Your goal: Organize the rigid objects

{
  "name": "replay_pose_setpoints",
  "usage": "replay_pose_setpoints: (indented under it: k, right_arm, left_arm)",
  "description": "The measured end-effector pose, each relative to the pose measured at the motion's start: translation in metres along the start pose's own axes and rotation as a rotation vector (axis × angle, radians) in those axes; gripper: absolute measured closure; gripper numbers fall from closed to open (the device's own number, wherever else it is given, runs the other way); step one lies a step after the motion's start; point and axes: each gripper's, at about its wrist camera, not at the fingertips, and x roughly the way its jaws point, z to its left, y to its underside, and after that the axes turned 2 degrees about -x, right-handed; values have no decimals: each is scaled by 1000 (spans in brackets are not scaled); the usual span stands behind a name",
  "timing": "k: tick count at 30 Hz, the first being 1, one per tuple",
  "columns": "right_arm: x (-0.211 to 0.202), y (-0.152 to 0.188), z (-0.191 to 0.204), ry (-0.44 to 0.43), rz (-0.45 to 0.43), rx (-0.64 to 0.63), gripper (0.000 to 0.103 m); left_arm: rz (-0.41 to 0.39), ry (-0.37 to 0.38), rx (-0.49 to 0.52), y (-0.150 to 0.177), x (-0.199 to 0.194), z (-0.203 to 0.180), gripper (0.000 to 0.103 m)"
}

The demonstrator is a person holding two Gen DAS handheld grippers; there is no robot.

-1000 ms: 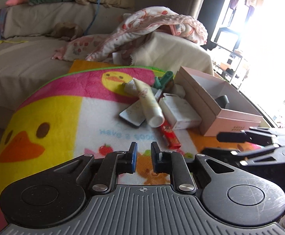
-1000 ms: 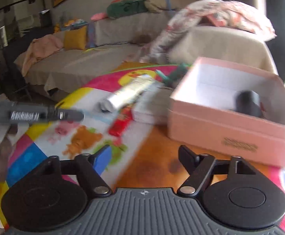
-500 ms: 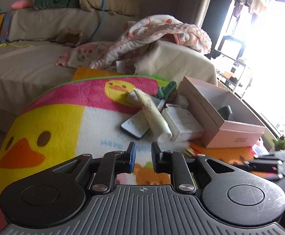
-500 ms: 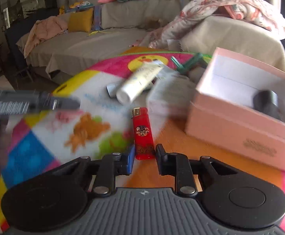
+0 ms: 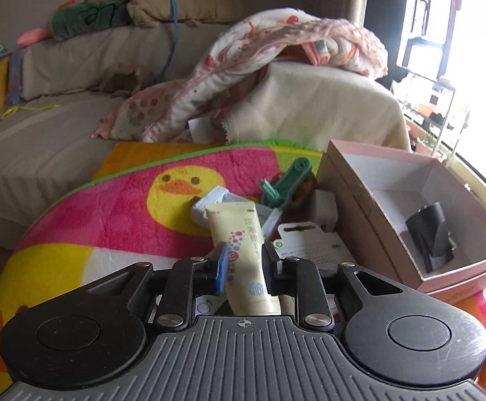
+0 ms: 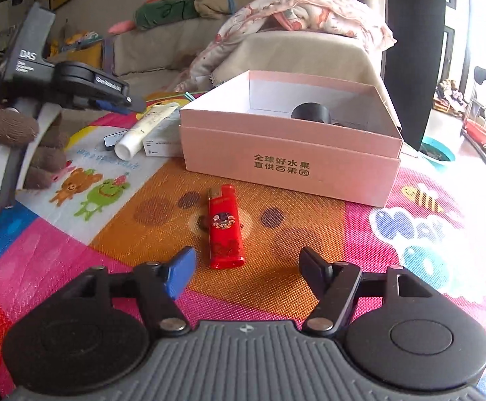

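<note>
Two tongs are in view. We see the left tongs (image 5: 243,269) straddling the cream tube (image 5: 247,254), pads at its sides; we cannot tell whether they grip it. The right tongs (image 6: 248,272) stand wide apart and empty, over the red lighter (image 6: 224,229) on the mat (image 6: 309,240), near the pink box (image 6: 289,163).
</note>
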Motion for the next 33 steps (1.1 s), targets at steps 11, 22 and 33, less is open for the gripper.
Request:
replay_pose_setpoints:
  k: [11,22,33]
  right_arm:
    - [-1,2,1,-10,-7,1,32]
    - [0,2,2,-8,-3,-7,30]
    - [1,-3,-3,149,30,-38,25]
  left_arm:
    - [23,-52,62,6,25,-3,58]
    - [33,266,26,49,-63,7,80]
    - [110,337,119,95,-75,-20,74]
